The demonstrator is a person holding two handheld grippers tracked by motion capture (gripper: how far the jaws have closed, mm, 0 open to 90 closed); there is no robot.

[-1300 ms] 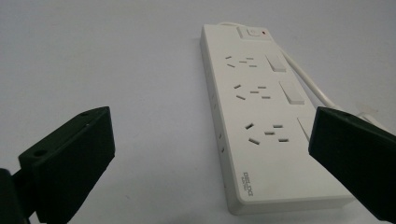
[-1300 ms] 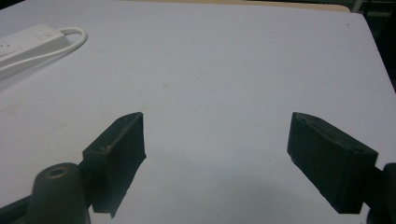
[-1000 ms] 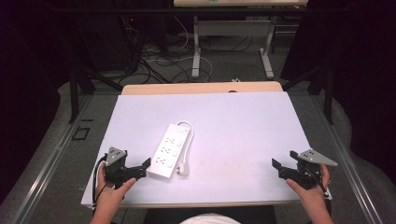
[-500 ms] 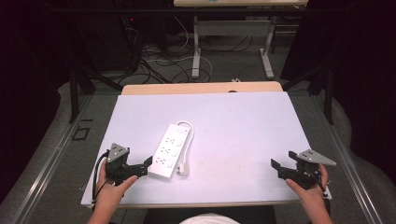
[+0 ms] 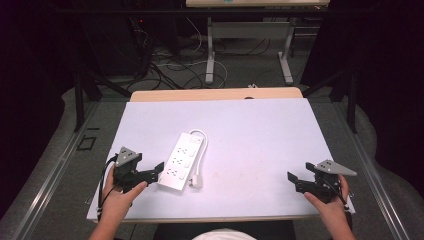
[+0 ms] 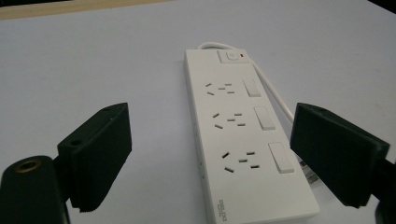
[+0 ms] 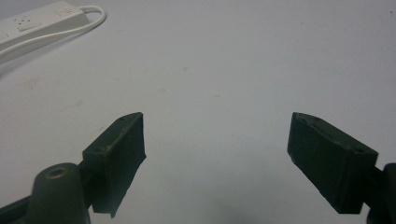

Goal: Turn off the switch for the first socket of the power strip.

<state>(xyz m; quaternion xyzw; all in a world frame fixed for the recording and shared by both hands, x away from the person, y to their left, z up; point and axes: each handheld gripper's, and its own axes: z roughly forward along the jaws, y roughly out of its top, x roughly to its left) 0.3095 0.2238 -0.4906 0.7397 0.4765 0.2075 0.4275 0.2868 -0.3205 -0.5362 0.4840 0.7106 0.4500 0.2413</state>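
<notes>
- Clearly the left gripper (image 5: 159,168) is the nearer one: the power strip (image 5: 181,161) lies just right of it, left of frame centre, long axis running toward the upper right.
- Its jaws, just closing a little, stand wide and empty.
- Right gripper (image 5: 291,178), lower right, gapes empty, well apart.

The high view looked forward and down from above the table's (image 5: 260,125) near edge. Each gripper view sat low and close between its jaws; both shared the power strip (image 6: 243,140) toward twelve and ten o'clock.
</notes>
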